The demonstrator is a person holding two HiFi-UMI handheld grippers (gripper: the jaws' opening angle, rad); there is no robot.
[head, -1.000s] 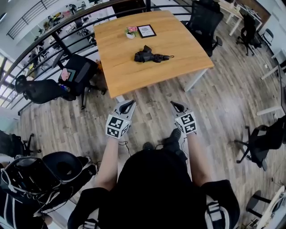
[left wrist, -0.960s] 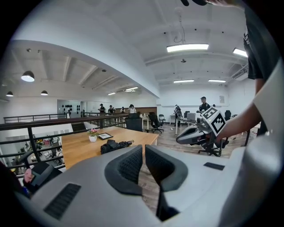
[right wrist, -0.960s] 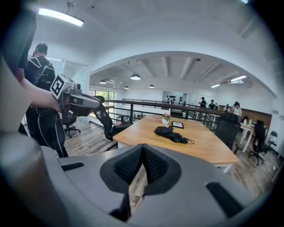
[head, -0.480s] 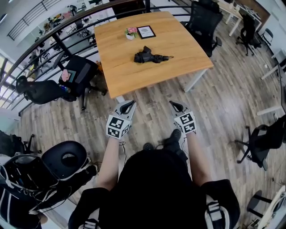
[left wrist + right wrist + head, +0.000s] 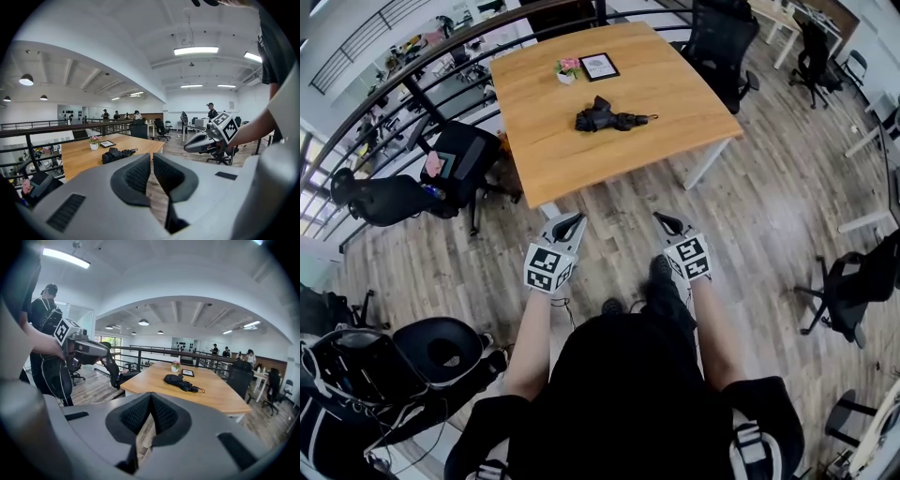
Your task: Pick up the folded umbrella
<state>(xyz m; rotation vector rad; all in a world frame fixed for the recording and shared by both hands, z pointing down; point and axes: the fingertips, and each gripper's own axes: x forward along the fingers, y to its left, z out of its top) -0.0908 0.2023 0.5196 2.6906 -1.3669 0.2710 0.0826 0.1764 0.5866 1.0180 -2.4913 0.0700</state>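
The folded black umbrella (image 5: 605, 118) lies on the middle of a wooden table (image 5: 581, 164), its handle end pointing right. It also shows in the left gripper view as the umbrella (image 5: 117, 154) and in the right gripper view as the umbrella (image 5: 180, 381). Both grippers hover over the wooden floor, well short of the table's near edge. My left gripper (image 5: 577, 217) is shut and holds nothing, seen close up as the left gripper (image 5: 152, 157). My right gripper (image 5: 657, 217) is also shut and empty, its own view showing the right gripper (image 5: 151, 397) with pads meeting.
A small flower pot (image 5: 567, 70) and a picture frame (image 5: 600, 66) stand at the table's far side. Black office chairs sit at the table's left (image 5: 464, 155) and far right (image 5: 727, 42). A railing (image 5: 412, 84) runs behind. Another black seat (image 5: 441, 347) is at lower left.
Both grippers have kept their place. The head view has drifted a little, so the table and umbrella sit slightly further left. The black seat at lower left has shifted.
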